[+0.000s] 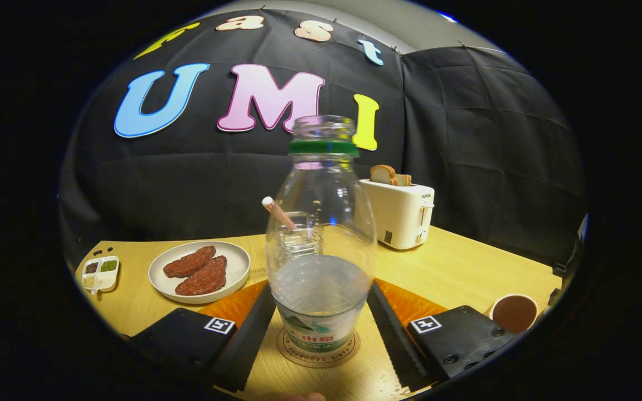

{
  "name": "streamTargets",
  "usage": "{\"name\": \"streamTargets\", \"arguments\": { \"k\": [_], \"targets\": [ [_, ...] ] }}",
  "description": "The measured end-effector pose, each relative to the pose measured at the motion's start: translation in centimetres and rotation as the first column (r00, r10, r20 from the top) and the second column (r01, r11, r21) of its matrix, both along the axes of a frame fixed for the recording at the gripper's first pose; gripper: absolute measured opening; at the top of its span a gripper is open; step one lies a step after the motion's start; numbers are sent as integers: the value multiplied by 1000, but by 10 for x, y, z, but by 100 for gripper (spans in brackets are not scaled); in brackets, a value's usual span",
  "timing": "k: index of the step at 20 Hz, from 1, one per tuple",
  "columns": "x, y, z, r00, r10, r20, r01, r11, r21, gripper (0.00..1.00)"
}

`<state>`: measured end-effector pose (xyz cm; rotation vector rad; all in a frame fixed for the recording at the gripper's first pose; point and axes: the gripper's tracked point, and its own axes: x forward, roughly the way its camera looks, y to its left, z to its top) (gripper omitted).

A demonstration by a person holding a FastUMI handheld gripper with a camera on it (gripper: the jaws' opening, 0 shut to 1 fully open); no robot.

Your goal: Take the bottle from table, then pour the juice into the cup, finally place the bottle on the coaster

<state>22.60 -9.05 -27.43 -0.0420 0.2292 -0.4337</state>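
My gripper (321,323) jaws apart, flanking bottle (321,234) upright on coaster (317,352); wooden table (455,267), black cloth wall (466,139) behind.

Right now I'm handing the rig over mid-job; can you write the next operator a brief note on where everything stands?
Claw: fingers flank the bottle, seemingly touching its lower sides; firm grip unclear.
Bottle: upright on the round coaster between the fingers, uncapped, a little clear liquid left.
Cup: right of the claw on the table, dark inside.
Done: bottle appears placed on coaster.
Left: open the claw and back away.
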Motion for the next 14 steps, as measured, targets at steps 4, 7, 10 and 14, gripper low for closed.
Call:
{"name": "streamTargets", "arguments": {
  "k": [4, 7, 10, 14],
  "targets": [
    [-10, 2, -1, 1000, 0, -5, 0, 1000, 18, 97],
    [-24, 11, -3, 1000, 19, -12, -18, 999, 42, 97],
    [-49, 22, -1, 999, 37, -23, -35, 998, 53, 97],
    [-84, 38, 11, 995, 86, -43, -84, 995, 50, 97]
  ]
}}
